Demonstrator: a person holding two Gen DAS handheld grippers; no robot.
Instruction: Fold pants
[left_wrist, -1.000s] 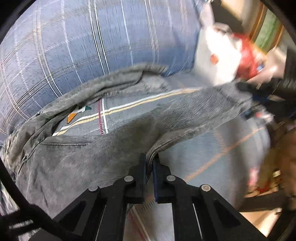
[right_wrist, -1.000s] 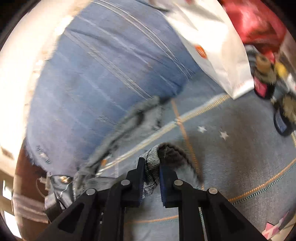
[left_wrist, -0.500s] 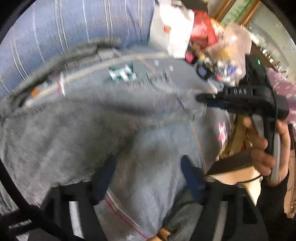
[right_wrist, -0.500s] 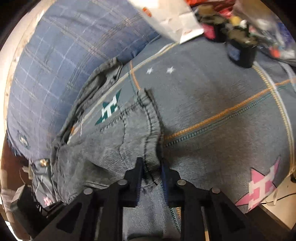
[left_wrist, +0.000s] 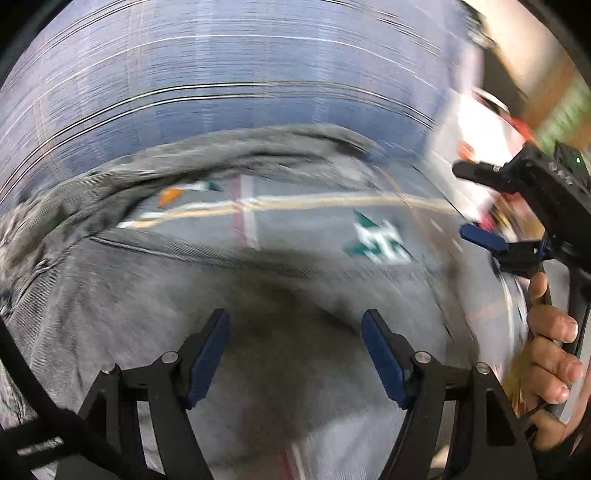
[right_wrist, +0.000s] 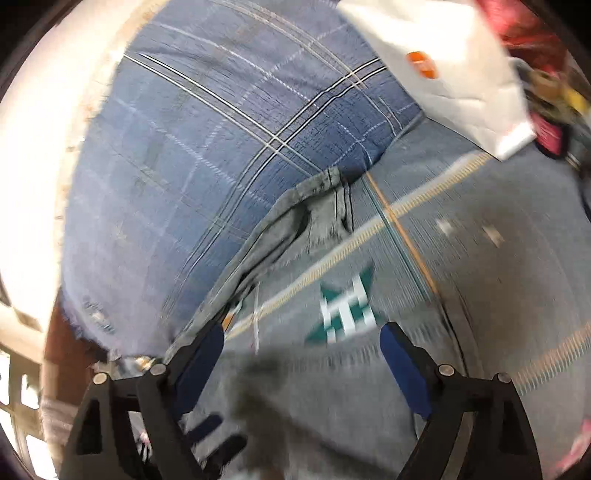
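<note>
The grey pants (left_wrist: 122, 295) lie on a grey patterned cover (left_wrist: 314, 218), one leg folded over toward me and the other leg (right_wrist: 295, 218) stretched along the blue plaid cushion (right_wrist: 207, 147). My left gripper (left_wrist: 295, 332) is open and empty, just above the folded grey cloth. My right gripper (right_wrist: 301, 343) is open and empty above the cover; it also shows in the left wrist view (left_wrist: 476, 203) at the right, jaws apart, held by a hand. Both views are blurred.
A white bag (right_wrist: 443, 66) and red and mixed clutter (right_wrist: 546, 92) lie at the far right of the cover. The plaid cushion (left_wrist: 221, 81) rises behind the pants. A pale wall or frame (right_wrist: 40, 147) runs along the left.
Both grippers have let go of the pants leg and opened wide. The leg they carried now lies folded over on the cover. Both grippers have moved.
</note>
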